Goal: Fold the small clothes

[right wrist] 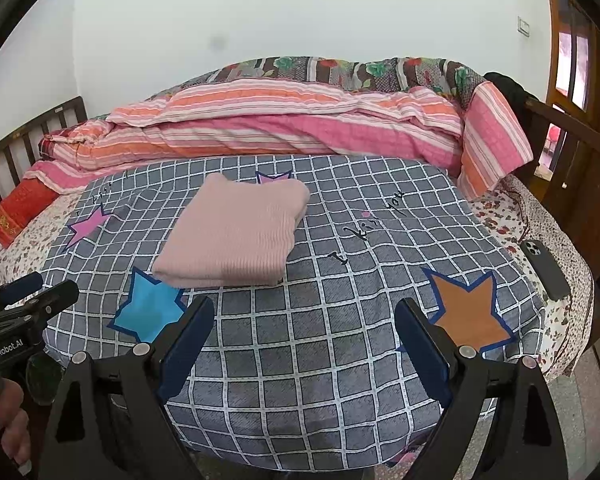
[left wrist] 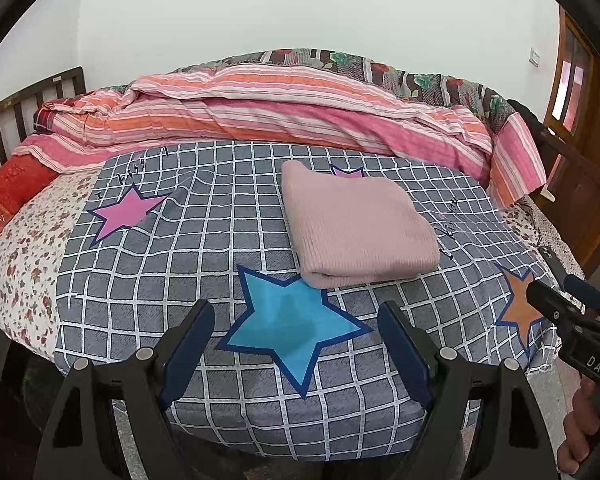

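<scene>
With each hand-held gripper (left wrist: pixel 296 332) (right wrist: pixel 304 328) wide and empty, treat the folded pink knit (left wrist: pixel 356 224) as soft, light, floppy; pinch its near folded edge.

A pale pink ribbed knit garment (left wrist: pixel 356 224) (right wrist: pixel 234 232) lay folded into a neat, thick rectangle, flat on the grey checked cloth (left wrist: pixel 204 248) on the bed. Its near corner touched the blue star (left wrist: pixel 288 320), and its far edge partly covered a pink star.
</scene>
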`<state>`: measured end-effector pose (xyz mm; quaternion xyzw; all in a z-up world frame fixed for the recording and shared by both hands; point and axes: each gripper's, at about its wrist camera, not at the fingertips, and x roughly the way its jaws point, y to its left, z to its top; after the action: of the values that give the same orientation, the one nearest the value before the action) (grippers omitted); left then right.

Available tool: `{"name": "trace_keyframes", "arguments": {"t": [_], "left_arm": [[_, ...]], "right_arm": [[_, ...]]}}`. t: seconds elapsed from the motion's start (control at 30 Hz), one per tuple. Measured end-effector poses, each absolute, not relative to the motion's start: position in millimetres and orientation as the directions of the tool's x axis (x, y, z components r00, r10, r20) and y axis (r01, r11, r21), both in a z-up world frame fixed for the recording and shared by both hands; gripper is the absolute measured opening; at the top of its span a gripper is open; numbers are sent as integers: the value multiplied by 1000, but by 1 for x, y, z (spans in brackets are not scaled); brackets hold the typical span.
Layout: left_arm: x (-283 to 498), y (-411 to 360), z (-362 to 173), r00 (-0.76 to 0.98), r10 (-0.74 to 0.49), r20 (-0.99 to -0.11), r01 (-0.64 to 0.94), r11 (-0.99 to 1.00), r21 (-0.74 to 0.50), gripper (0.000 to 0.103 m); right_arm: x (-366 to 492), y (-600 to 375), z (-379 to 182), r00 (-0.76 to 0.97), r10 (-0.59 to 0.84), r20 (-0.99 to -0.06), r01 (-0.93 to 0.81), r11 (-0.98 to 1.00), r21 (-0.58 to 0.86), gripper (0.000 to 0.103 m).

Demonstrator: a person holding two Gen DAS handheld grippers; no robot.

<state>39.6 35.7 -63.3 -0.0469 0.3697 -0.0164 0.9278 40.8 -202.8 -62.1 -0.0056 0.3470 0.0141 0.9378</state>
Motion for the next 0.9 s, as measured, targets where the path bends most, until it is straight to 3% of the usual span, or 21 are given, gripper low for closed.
{"name": "trace_keyframes", "arguments": {"t": [0.9], "left_arm": [[36, 42, -59, 724, -21, -690, -42, 996, -75, 83]], "right_arm": [[38, -205, -59, 759, 30, -651, -36, 999, 4, 93]]}}
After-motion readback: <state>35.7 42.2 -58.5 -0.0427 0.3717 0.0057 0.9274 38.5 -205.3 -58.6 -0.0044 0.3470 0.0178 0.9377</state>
